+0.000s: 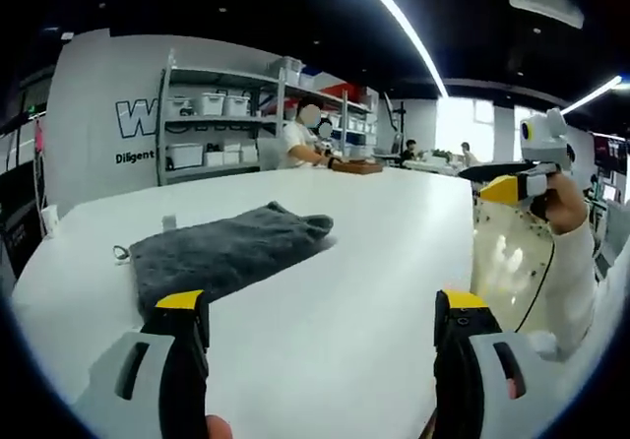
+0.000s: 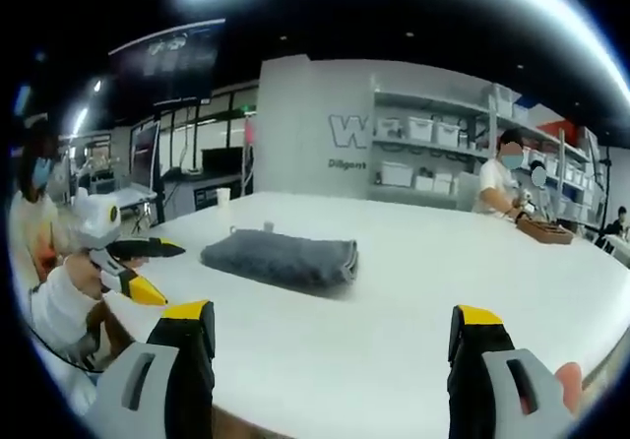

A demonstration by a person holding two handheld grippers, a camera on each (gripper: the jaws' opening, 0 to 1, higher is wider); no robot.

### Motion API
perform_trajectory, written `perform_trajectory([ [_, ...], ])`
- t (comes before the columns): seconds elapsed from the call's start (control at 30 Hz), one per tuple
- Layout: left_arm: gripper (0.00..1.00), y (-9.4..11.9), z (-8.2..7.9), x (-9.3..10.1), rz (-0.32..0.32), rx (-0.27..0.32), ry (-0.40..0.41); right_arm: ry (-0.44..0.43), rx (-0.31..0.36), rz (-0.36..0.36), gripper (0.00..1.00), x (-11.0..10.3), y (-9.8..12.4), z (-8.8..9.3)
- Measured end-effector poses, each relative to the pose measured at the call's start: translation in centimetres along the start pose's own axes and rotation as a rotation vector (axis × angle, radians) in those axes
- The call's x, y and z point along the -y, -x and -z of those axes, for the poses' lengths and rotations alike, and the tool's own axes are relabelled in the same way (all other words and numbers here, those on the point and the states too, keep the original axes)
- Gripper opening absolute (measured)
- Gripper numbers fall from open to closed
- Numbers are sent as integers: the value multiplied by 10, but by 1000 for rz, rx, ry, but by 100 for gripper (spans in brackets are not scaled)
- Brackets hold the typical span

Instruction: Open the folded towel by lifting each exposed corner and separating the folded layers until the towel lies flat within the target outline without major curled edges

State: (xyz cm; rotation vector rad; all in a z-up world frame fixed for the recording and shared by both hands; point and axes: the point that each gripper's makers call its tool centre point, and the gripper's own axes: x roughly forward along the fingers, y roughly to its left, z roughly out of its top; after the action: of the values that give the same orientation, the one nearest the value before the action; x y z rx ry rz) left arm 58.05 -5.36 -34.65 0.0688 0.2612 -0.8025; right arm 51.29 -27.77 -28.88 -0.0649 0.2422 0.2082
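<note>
The grey towel (image 1: 221, 252) lies still folded on the white worktop (image 1: 345, 291), a compact bundle with its layers stacked, and no target outline is visible around it. Both tools are held back from it, which reads as the stance before the first reach: the person has room to look over the fold and pick an exposed corner. In the left gripper view the left hand-held gripper (image 1: 320, 316) has its jaws spread wide apart with nothing between them; the towel sits ahead and toward the left-hand jaw, its near edge just beyond that jaw's yellow tip but not touching it. In the right gripper view the right hand-held gripper (image 2: 335, 326) is likewise spread wide and empty, and the towel (image 2: 281, 254) lies ahead and between the jaws, leaning to the left-hand one, clearly apart from both tips. Each tool appears in the other's view at the worktop edge, held up off the surface by a white-sleeved arm. The right end of the bundle looks rumpled and raised in the left gripper view, so it seems the likelier place for a loose corner, though which layer is uppermost cannot be told. Shelving with bins (image 1: 212, 124) and a seated person (image 1: 300, 139) stand well behind the worktop.
</note>
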Motion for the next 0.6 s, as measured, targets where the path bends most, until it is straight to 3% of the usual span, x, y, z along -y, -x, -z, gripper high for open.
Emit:
perform_trajectory([
  [0.2, 91, -21, -9, -3, -12, 12, -67, -22, -10, 4, 99, 5, 1, 3],
  [0.37, 91, -44, -22, 4, 36, 46, -53, -37, -6, 13, 99, 10, 6, 3],
  [0.6, 93, -81, -31, 5, 42, 41, -123, -50, -5, 23, 99, 14, 8, 4],
])
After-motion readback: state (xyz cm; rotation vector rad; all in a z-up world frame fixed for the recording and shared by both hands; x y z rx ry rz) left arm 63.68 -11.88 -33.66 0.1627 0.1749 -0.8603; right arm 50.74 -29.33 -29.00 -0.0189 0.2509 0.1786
